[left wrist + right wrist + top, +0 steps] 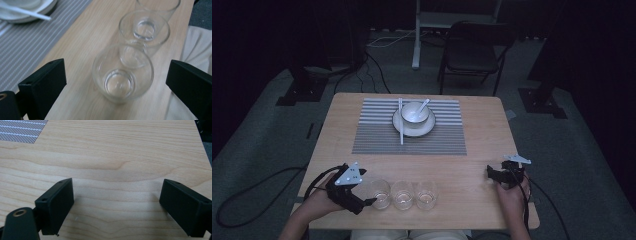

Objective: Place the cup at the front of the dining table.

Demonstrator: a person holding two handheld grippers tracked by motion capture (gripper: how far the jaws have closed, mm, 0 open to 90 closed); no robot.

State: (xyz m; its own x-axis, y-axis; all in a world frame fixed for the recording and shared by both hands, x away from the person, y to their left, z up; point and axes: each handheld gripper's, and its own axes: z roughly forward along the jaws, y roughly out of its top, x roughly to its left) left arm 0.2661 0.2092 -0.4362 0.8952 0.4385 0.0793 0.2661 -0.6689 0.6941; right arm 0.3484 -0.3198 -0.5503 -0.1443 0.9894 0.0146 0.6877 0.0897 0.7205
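Note:
Three clear empty glasses stand in a row near the table's front edge: the left glass [381, 194], the middle glass [402, 194] and the right glass [426, 194]. My left gripper [368, 189] is open at the left end of the row, its jaws on either side of the left glass. In the left gripper view that left glass [122, 73] sits between the wide jaws of the left gripper [115, 75] with gaps on both sides, and the middle glass [144, 28] stands behind it. My right gripper [490, 175] rests at the table's right edge, and in its own view the right gripper [120, 195] is open over bare wood.
A striped grey placemat [377, 140] lies at the table's middle back. On it is a white plate [398, 125] with a white bowl [414, 114], a spoon [424, 104] and chopsticks [401, 131]. A black chair [472, 50] stands beyond the table.

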